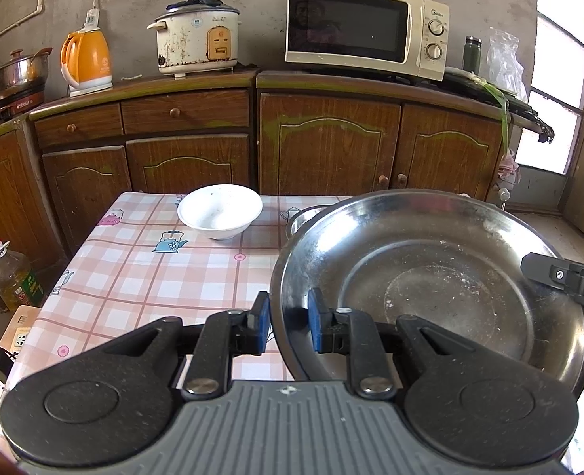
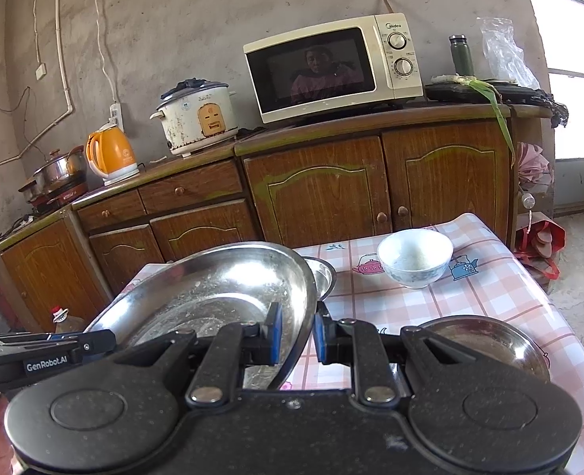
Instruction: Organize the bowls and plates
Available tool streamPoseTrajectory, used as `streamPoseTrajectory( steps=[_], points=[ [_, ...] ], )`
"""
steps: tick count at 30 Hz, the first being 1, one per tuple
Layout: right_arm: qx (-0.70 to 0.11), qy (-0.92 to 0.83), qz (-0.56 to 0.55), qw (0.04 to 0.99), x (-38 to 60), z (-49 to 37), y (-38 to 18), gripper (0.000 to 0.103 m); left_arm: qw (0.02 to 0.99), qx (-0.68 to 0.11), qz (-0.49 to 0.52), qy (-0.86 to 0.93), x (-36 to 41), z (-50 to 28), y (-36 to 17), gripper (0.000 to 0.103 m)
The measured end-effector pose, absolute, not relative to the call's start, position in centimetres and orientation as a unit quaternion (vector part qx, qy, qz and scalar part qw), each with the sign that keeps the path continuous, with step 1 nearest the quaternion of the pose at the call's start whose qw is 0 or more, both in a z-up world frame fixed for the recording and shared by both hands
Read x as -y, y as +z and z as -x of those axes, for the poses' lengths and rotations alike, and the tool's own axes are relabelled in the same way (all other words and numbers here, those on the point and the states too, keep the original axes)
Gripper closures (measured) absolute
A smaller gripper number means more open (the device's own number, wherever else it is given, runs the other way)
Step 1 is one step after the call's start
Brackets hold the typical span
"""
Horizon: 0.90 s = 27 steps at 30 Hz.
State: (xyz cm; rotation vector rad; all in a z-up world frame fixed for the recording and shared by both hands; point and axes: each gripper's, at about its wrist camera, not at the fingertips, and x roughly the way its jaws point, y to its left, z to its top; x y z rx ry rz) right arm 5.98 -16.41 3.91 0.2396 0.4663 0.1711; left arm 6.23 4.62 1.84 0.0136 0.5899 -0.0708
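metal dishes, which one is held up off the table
The big steel basin: both grippers clamp its rim. The small steel bowl and steel plate rest on the table.

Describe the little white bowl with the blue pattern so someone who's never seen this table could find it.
Start at the checked tablecloth below the microwave. The white bowl stands alone at its far end. Unlike the steel dishes nearer the grippers, it is ceramic, with faint blue markings outside.

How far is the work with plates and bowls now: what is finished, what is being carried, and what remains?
Nothing looks stacked yet. In hand: the large steel basin, with the left gripper shut on one side of its rim and the right gripper on the opposite side. Left on the checked table: the white bowl, the patterned bowl, a small steel bowl behind the basin and a steel plate.
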Motion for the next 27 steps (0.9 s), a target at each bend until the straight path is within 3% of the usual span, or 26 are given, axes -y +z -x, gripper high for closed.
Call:
streamPoseTrajectory(
  steps=[27],
  points=[
    [-0.231,0.072,-0.118,0.963,17.6,-4.3,3.4,0.081,0.955,-0.292,-0.011,-0.054,-3.5,-5.1,1.2,0.082]
  ],
)
